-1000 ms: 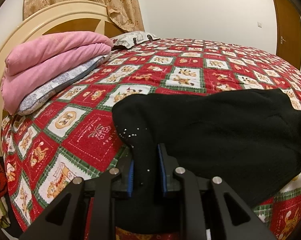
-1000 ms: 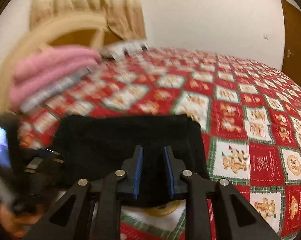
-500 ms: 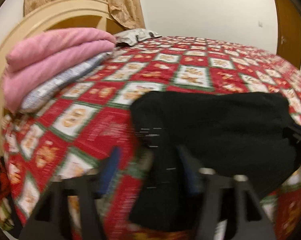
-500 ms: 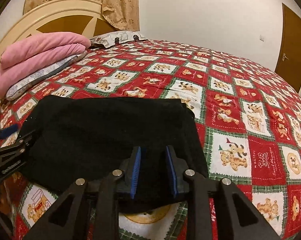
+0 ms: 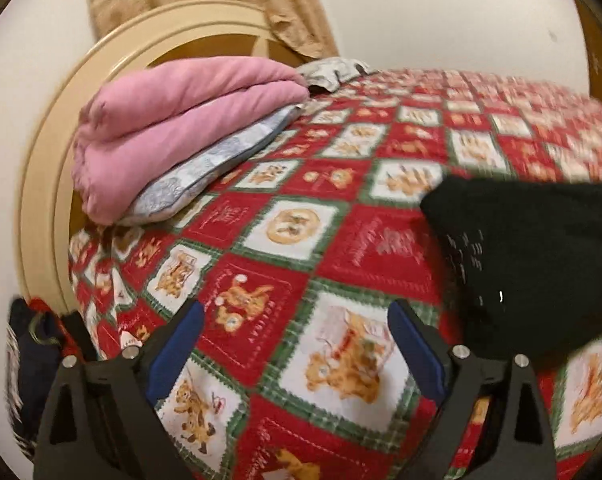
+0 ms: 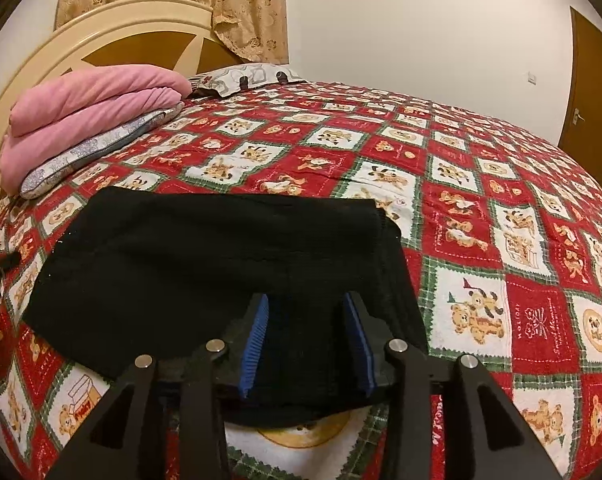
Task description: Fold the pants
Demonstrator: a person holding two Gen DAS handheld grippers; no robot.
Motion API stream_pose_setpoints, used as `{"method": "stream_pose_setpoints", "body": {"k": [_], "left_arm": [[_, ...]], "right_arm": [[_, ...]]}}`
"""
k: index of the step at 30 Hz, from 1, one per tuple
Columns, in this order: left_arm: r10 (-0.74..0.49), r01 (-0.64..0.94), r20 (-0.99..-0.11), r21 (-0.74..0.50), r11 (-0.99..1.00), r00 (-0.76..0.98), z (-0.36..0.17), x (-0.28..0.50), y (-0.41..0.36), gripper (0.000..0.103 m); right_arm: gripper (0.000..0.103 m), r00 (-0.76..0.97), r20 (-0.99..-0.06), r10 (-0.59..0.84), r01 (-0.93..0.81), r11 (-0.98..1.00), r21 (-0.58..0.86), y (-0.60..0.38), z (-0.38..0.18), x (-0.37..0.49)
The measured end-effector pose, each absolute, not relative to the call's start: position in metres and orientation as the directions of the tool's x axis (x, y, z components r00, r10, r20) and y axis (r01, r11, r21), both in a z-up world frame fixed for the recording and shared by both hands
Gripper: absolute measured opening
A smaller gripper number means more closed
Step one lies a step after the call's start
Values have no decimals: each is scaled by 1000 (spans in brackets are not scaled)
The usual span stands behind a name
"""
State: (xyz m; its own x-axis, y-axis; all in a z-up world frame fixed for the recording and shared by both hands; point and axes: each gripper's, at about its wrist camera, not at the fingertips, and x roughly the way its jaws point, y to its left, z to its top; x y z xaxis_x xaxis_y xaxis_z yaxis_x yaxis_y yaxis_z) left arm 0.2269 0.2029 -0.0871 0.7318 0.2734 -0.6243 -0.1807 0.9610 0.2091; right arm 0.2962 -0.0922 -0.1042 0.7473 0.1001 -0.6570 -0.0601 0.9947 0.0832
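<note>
The black pants (image 6: 221, 264) lie folded in a flat rectangle on the red patchwork bedspread (image 6: 481, 208). In the left wrist view the pants (image 5: 533, 256) sit at the right, apart from my left gripper (image 5: 297, 328), which is wide open and empty over the bedspread (image 5: 293, 184). My right gripper (image 6: 307, 316) is partly open, its blue pads on either side of the near edge of the pants without pinching the cloth.
A folded pink blanket (image 6: 89, 108) lies on a grey patterned pillow (image 6: 97, 148) by the cream headboard (image 6: 113, 28). A second pillow (image 6: 245, 76) sits at the head. A brown door (image 6: 593, 92) is at the right. Dark items (image 5: 33, 360) hang off the bed's left side.
My left gripper let go of the pants, opened wide and swung left off them. My right gripper opened from its hold on the near edge. The pants stay flat.
</note>
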Motion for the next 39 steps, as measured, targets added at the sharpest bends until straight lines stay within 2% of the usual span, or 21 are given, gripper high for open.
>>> {"method": "stream_pose_setpoints", "body": {"k": [4, 7, 9, 11, 12, 13, 14, 15, 16, 17, 20, 24, 29, 33, 39], "left_arm": [[209, -165, -590, 128, 978, 780, -66, 240, 194, 90], [138, -93, -546, 109, 990, 827, -59, 257, 164, 90], [119, -60, -591, 119, 991, 798, -68, 278, 145, 87], [147, -52, -647, 163, 985, 748, -83, 299, 132, 74], [178, -57, -693, 194, 979, 699, -99, 313, 126, 73], [185, -60, -714, 196, 979, 675, -107, 320, 125, 74], [183, -73, -718, 182, 981, 671, -113, 324, 127, 80], [207, -100, -711, 190, 977, 672, -113, 326, 129, 86], [244, -127, -705, 215, 968, 666, -111, 327, 131, 99], [264, -144, -702, 226, 963, 661, -111, 328, 133, 103], [221, -147, -728, 165, 975, 649, -107, 328, 143, 103], [250, -160, -675, 194, 968, 694, -92, 304, 137, 101], [170, -101, -648, 142, 985, 743, -79, 273, 121, 99], [112, -46, -670, 115, 992, 734, -87, 260, 102, 90], [129, -80, -682, 103, 991, 720, -106, 249, 93, 90]], "right_arm": [[42, 748, -655, 107, -62, 994, 92, -93, -104, 296], [42, 749, -653, 112, -63, 993, 98, -94, -104, 296], [43, 749, -653, 111, -63, 993, 96, -94, -104, 296], [43, 749, -653, 111, -62, 993, 97, -94, -104, 296], [43, 749, -653, 111, -63, 993, 97, -94, -104, 296], [43, 749, -653, 111, -63, 993, 96, -94, -104, 296], [43, 749, -654, 108, -62, 994, 93, -93, -104, 296], [43, 749, -654, 106, -61, 994, 91, -94, -104, 296], [43, 750, -654, 104, -61, 994, 89, -93, -103, 296], [43, 750, -654, 104, -62, 994, 87, -93, -103, 296], [43, 751, -652, 103, -61, 994, 87, -93, -103, 296], [44, 752, -652, 102, -62, 994, 85, -93, -103, 296], [46, 755, -649, 95, -62, 995, 73, -93, -103, 295], [50, 757, -647, 87, -66, 996, 57, -91, -102, 295], [53, 756, -652, 60, -63, 998, 20, -86, -103, 292]]}}
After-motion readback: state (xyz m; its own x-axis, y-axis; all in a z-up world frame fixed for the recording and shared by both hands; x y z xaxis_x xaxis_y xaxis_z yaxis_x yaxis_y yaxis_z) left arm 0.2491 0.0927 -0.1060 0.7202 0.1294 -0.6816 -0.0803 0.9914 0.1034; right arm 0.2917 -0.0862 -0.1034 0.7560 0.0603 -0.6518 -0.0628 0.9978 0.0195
